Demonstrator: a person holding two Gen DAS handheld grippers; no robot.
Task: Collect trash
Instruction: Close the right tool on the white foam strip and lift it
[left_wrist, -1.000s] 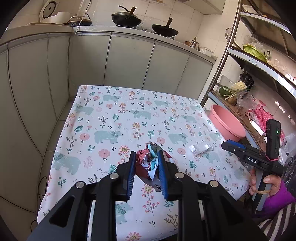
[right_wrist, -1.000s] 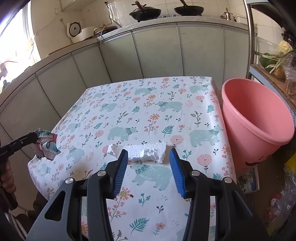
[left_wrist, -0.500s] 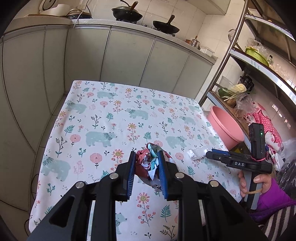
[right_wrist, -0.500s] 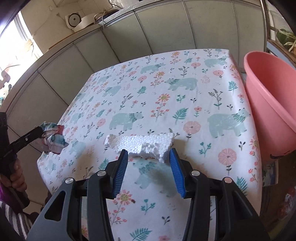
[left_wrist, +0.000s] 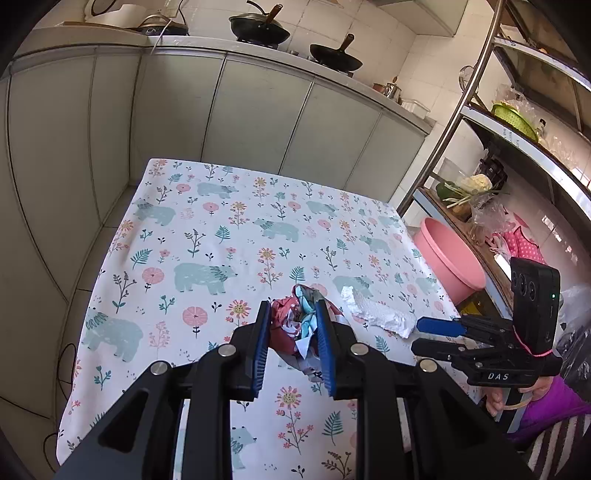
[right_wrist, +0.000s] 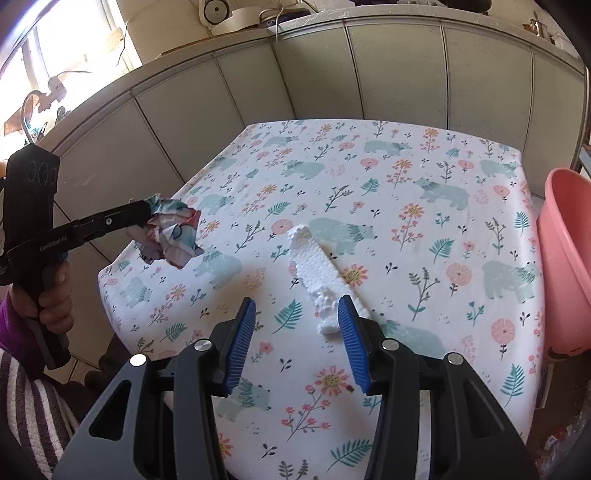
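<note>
My left gripper (left_wrist: 291, 314) is shut on a crumpled red, teal and white wrapper (left_wrist: 301, 325) and holds it above the near part of the table; the wrapper also shows in the right wrist view (right_wrist: 171, 230). A white foam piece (right_wrist: 317, 273) lies on the floral tablecloth (right_wrist: 406, 206); it also shows in the left wrist view (left_wrist: 376, 314). My right gripper (right_wrist: 295, 314) is open, its fingertips at the near end of the foam piece, with the right pad against the foam's edge.
A pink plastic bucket (right_wrist: 565, 258) stands on the floor beside the table's right edge, also in the left wrist view (left_wrist: 450, 258). Grey kitchen cabinets (left_wrist: 221, 110) run behind the table. A metal shelf rack (left_wrist: 517, 110) with vegetables stands at the right.
My right gripper has swung left and come down to the near end of the foam piece. My left gripper has risen a little, still holding the wrapper.
</note>
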